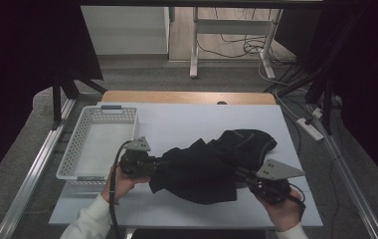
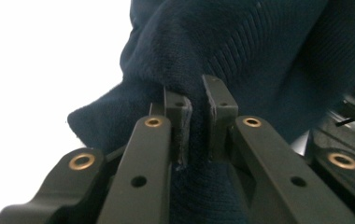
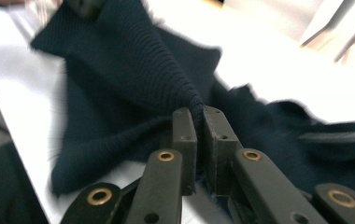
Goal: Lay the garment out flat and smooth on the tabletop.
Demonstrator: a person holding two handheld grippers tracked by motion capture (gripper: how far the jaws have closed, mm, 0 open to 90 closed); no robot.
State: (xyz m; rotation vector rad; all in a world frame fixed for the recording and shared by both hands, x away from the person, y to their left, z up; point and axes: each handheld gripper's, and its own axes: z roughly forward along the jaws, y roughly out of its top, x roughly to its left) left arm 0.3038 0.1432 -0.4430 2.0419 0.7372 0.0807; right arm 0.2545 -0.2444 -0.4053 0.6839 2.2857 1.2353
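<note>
Both grabs done: left gripper (image 1: pixel 153 164) and right gripper (image 1: pixel 245 175) are each clamped on an edge of the dark sweater (image 1: pixel 212 162), which lies bunched mid-table (image 1: pixel 177 124), right of the basket (image 1: pixel 97 144). Spreading, folding or binning is still left, I'd say. Its long axis runs left-right between the grippers, tilting away at the right.

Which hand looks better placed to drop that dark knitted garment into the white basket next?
Left, probably. The left hand-held gripper already pinches the dark knitted garment right beside the white basket; the right hand-held gripper grips its other end, farther from the basket.
</note>
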